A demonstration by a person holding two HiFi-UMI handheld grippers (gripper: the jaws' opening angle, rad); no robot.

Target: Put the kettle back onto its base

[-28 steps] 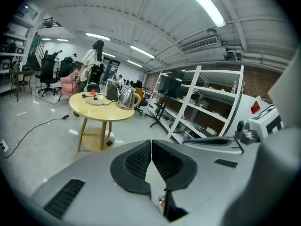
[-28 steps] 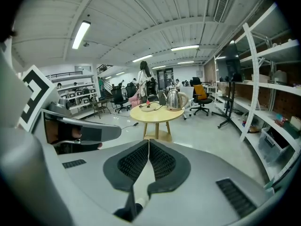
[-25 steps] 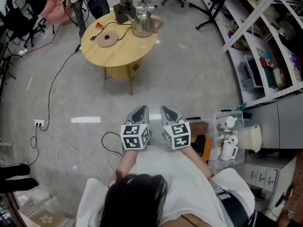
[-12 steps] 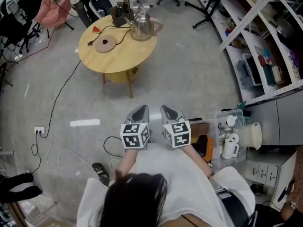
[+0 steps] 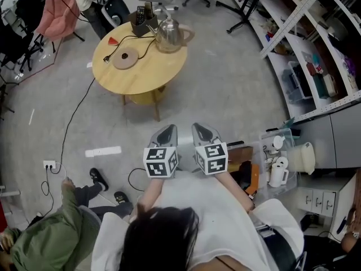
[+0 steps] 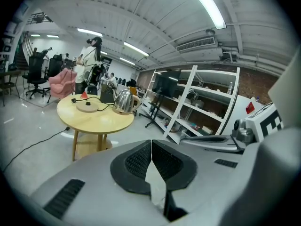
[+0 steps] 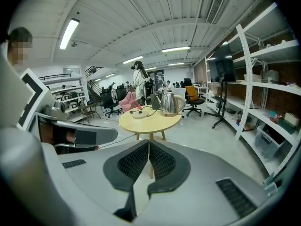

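Steel kettle (image 5: 168, 31), shiny, rounded, curved handle, stands on round pale-wood bench (image 5: 141, 79) at upper centre of head view; flat round base (image 5: 126, 57), corded, lies apart to kettle's left; kettle not yet on it; left gripper (image 5: 167, 131) and right gripper (image 5: 202, 131) side by side at lower centre, well apart from bench; fingers of both closed together, ribbed black pads (image 7: 133, 161) meeting, nothing between; step in hand seems approach; next move calls for reaching bench, opening fingers, taking handle.
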